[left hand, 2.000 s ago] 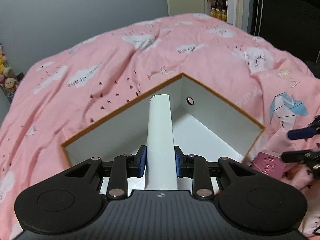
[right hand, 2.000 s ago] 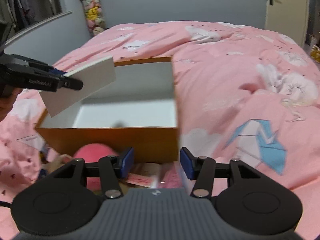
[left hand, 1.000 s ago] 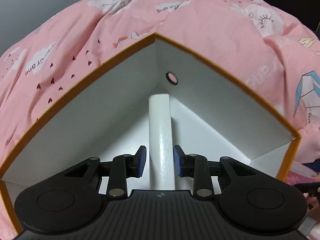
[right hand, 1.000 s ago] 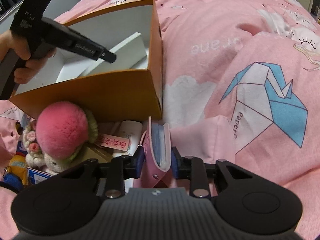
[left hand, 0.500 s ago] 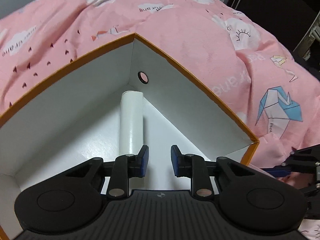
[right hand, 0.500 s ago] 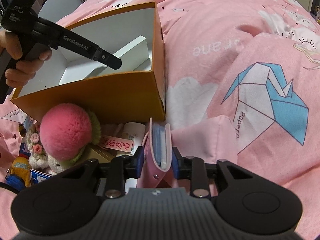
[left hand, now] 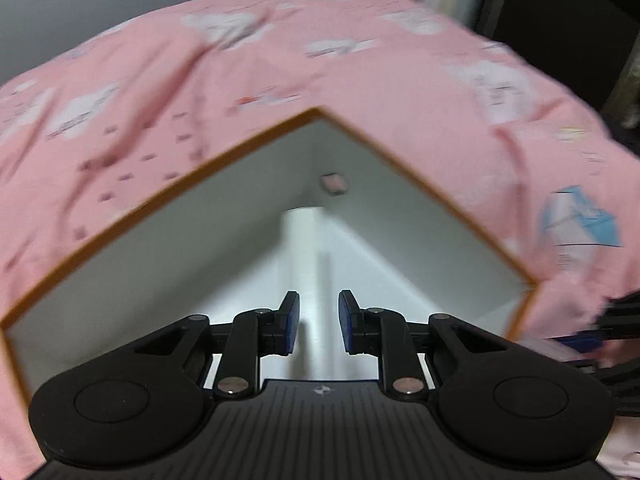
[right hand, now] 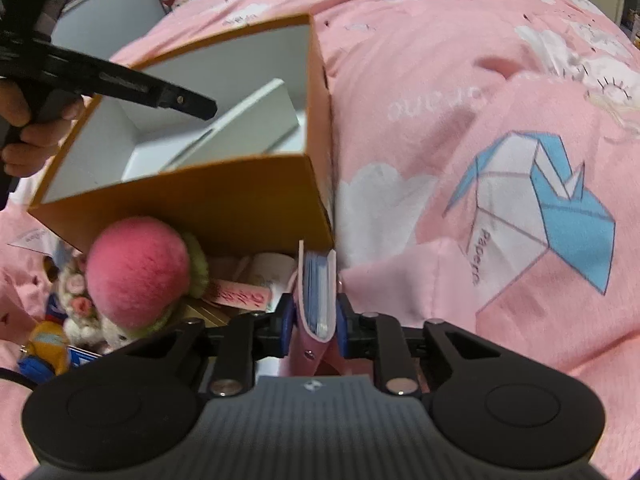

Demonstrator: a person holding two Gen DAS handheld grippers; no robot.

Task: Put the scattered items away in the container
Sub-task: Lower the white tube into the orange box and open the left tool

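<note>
the left hand-held gripper (left hand: 319,326), empty jaws narrowing, has dropped the flat white box (right hand: 256,128) inside the orange cardboard container (right hand: 192,204); the right hand-held gripper (right hand: 311,324) has clamped the pink card wallet (right hand: 316,296) near it.

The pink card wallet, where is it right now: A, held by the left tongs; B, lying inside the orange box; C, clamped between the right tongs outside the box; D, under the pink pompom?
C: the right tongs pinch the pink card wallet just outside the orange box.
</note>
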